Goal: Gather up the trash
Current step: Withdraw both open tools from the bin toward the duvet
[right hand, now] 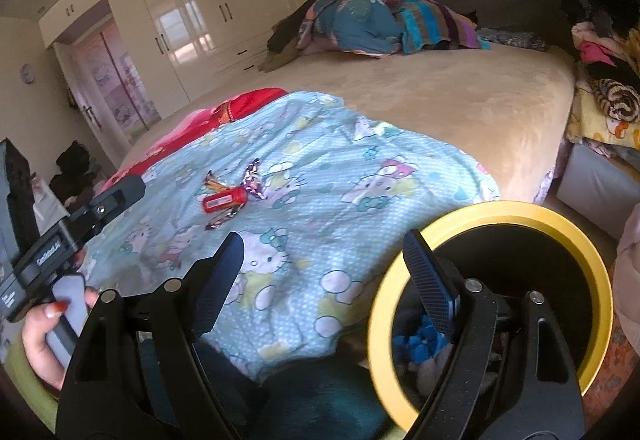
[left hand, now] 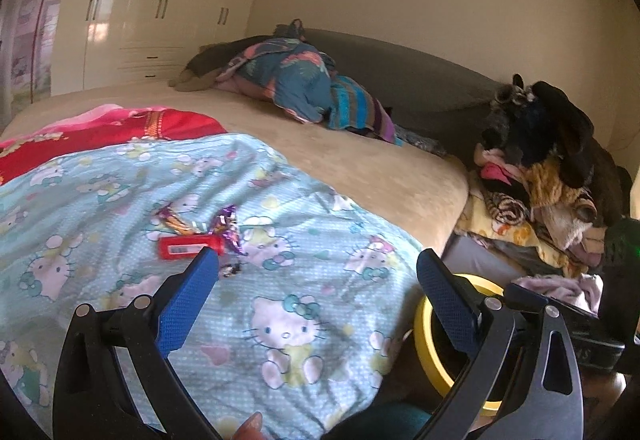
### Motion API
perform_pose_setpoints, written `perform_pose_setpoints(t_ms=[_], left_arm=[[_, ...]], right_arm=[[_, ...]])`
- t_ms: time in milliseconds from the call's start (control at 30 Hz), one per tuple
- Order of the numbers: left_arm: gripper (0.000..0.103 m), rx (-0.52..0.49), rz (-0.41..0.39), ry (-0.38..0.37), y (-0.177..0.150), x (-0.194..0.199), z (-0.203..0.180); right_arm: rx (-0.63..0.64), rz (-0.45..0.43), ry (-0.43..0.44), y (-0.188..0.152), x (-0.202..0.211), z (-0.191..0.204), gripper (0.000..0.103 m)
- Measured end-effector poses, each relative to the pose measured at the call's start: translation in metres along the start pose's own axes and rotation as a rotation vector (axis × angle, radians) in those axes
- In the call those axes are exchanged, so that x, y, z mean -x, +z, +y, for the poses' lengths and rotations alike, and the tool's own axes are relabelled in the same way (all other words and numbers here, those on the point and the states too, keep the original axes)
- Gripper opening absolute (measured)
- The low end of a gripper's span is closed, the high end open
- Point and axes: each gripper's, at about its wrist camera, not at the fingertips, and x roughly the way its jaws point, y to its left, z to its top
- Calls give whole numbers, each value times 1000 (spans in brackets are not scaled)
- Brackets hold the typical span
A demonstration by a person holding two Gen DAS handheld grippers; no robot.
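Note:
Several pieces of trash lie on the pale blue cartoon-cat sheet (left hand: 280, 240): a red wrapper (left hand: 188, 247), an orange candy wrapper (left hand: 176, 222), a purple foil wrapper (left hand: 230, 226) and a small dark scrap (left hand: 231, 270). In the right wrist view they show as the red wrapper (right hand: 224, 199), purple foil (right hand: 253, 179) and dark scrap (right hand: 219, 220). A yellow-rimmed bin (right hand: 492, 304) stands beside the bed with blue and white trash inside. My left gripper (left hand: 316, 272) is open and empty, short of the wrappers. My right gripper (right hand: 324, 256) is open and empty, its right finger over the bin's rim.
The beige bed (left hand: 360, 167) holds a red blanket (left hand: 120, 127) and a heap of bedding (left hand: 304, 83) at the far end. A pile of clothes (left hand: 552, 175) lies right of the bed. Cream wardrobes (left hand: 160, 7) line the far wall.

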Motion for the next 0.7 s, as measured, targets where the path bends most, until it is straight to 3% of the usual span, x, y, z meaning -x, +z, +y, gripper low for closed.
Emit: perform_pose_setpoints(t_ms=[700], left_arm=[[96, 62, -46, 160, 6, 6, 68]], right_arm=[[92, 36, 55, 5, -53, 62, 74]])
